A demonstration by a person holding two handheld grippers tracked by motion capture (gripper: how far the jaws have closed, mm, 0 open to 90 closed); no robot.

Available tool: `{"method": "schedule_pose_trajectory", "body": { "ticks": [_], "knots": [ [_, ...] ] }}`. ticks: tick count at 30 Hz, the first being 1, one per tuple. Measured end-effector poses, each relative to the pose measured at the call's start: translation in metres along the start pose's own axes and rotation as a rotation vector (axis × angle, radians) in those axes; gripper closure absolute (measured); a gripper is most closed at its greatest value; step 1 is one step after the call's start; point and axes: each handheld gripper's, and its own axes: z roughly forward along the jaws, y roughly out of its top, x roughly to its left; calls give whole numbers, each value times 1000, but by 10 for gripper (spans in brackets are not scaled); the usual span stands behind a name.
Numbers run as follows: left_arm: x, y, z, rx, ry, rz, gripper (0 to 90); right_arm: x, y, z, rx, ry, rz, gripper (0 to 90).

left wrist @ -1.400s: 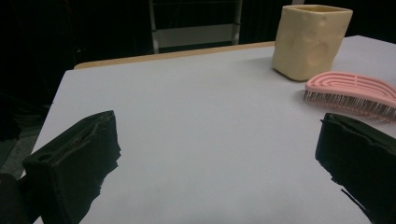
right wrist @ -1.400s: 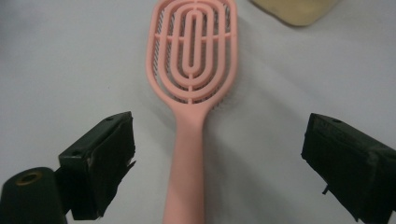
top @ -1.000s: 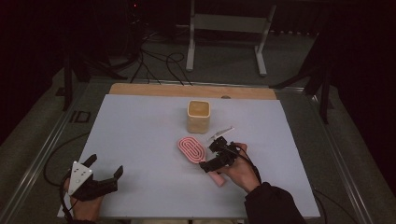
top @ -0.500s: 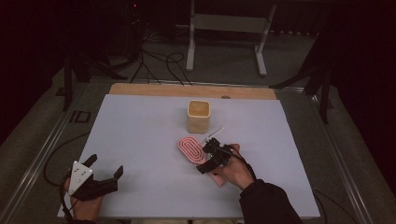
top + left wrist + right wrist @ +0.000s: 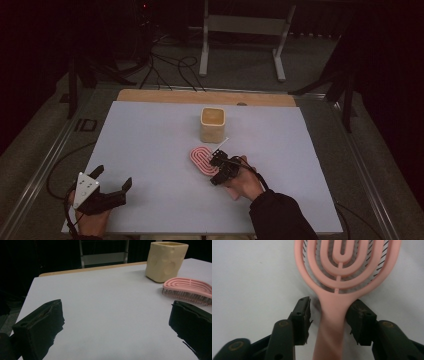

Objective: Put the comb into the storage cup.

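A pink vented hairbrush (image 5: 200,157) (image 5: 344,265) lies on the white table, bristles down, just in front of a cream square cup (image 5: 213,124) (image 5: 166,260). My right gripper (image 5: 215,170) (image 5: 329,312) straddles the brush's handle and its jaws have just been closing. The handle is between them; the left pad stands a little off it and the right pad is at its edge. My left gripper (image 5: 113,176) (image 5: 112,322) rests at the near left of the table, open and holding nothing. The brush (image 5: 187,286) also lies ahead of it to the right.
The white tabletop (image 5: 150,140) has a wooden strip (image 5: 200,96) along its far edge. A thin white stick (image 5: 222,143) lies between the cup and the brush. Cables and a metal stand (image 5: 240,30) are on the floor behind the table.
My right gripper moved left and down onto the brush handle and its jaws narrowed around it. The left gripper, the cup and the brush stayed put.
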Motion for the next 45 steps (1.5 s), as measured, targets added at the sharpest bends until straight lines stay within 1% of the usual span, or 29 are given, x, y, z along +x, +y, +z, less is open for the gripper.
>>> {"method": "schedule_pose_trajectory", "body": {
  "ticks": [1, 2, 3, 6, 7, 8, 9, 19, 24, 25, 28, 29, 31, 38, 39, 44, 45],
  "knots": [
    [0, 0, 0, 0, 0, 1, 2, 1, 1, 1, 7, -13, -12, 563],
    [0, 0, 0, 0, -1, 0, 2, 2, 2, 2, 6, -29, -13, 582],
    [0, 0, 0, 0, -1, 0, 2, 2, 2, 2, 6, -46, -37, 598],
    [0, 0, 0, 0, 0, 0, 3, 5, 2, 3, 5, -64, -51, 625],
    [0, 0, 0, 1, 0, 0, 3, 5, 2, 3, 4, -61, -60, 639],
    [0, 0, 0, 3, 0, 3, 2, 5, 3, 2, 8, -59, -56, 643],
    [0, 0, 0, 4, -1, 5, 2, 5, 3, 2, 11, -60, -65, 648],
    [0, 0, 0, 5, 0, 3, 3, 1, 3, 3, 5, -39, -60, 668],
    [-1, 0, 1, 6, -1, 4, 3, 4, 2, 3, 1, -59, -73, 665],
    [-1, 0, 1, 6, 0, 4, 2, 5, 2, 3, -1, -61, -69, 665],
    [0, 0, 0, 7, 1, 4, 3, 4, 1, 3, -4, -62, -77, 669],
    [0, 0, 0, 7, 3, 3, 3, 6, 0, 3, -13, -68, -69, 675],
    [0, 0, 0, 7, 4, 3, 3, 7, 0, 3, -14, -76, -73, 684],
    [0, -1, 1, 9, 3, 3, 3, 7, -2, 2, -28, -74, -63, 697],
    [0, -1, 1, 9, 3, 5, 3, 7, -3, 2, -37, -75, -70, 698],
    [0, -1, 1, 10, 3, 7, 3, 7, -5, 2, -59, -73, -61, 699],
    [0, -1, 1, 10, 3, 7, 3, 6, -7, 2, -75, -59, -38, 699]
  ]
}}
